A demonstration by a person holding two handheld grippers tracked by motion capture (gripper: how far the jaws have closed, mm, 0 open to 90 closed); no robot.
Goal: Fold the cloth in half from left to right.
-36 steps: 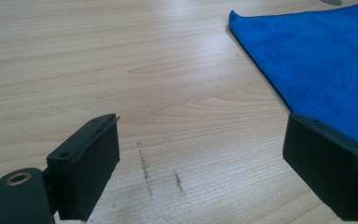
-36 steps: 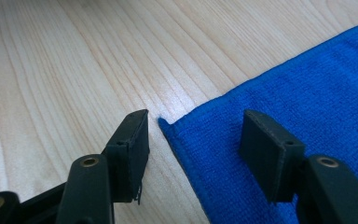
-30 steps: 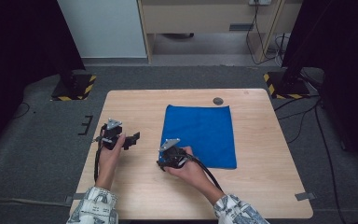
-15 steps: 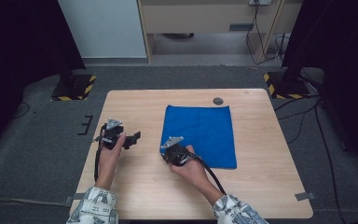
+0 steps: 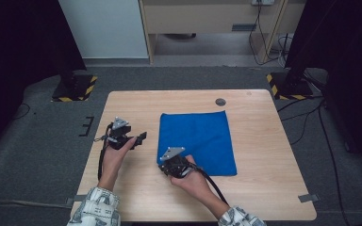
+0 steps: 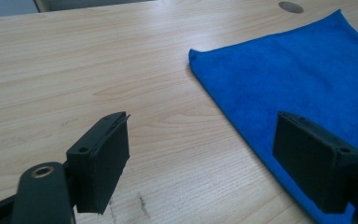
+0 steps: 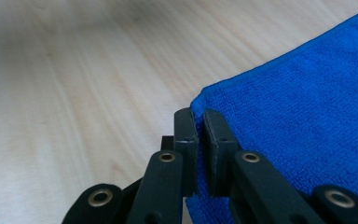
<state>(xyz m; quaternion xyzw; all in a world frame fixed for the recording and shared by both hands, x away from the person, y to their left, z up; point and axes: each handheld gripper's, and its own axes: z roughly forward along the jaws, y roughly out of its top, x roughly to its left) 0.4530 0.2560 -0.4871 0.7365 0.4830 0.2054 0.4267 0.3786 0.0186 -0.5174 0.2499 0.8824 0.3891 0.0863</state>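
A blue cloth point(image 5: 195, 139) lies flat on the wooden table point(image 5: 264, 188), right of centre. My right gripper point(image 5: 164, 163) is at the cloth's near left corner. In the right gripper view its jaws point(image 7: 199, 116) are shut on that corner of the cloth point(image 7: 307, 93), with the hem pinched between the pads. My left gripper point(image 5: 142, 137) is held to the left of the cloth and points toward it. In the left gripper view it point(image 6: 205, 154) stands open over bare wood beside the cloth's edge point(image 6: 298, 70). Its jaws have just been closing a little, with nothing between them.
A dark round hole point(image 5: 220, 101) sits in the tabletop just beyond the cloth's far edge. Bare wood surrounds the cloth on all sides. Grey carpet and black stands with striped bases point(image 5: 75, 89) surround the table.
My right gripper has shifted slightly at the cloth's near left corner, back toward the person. The left hand has kept still.
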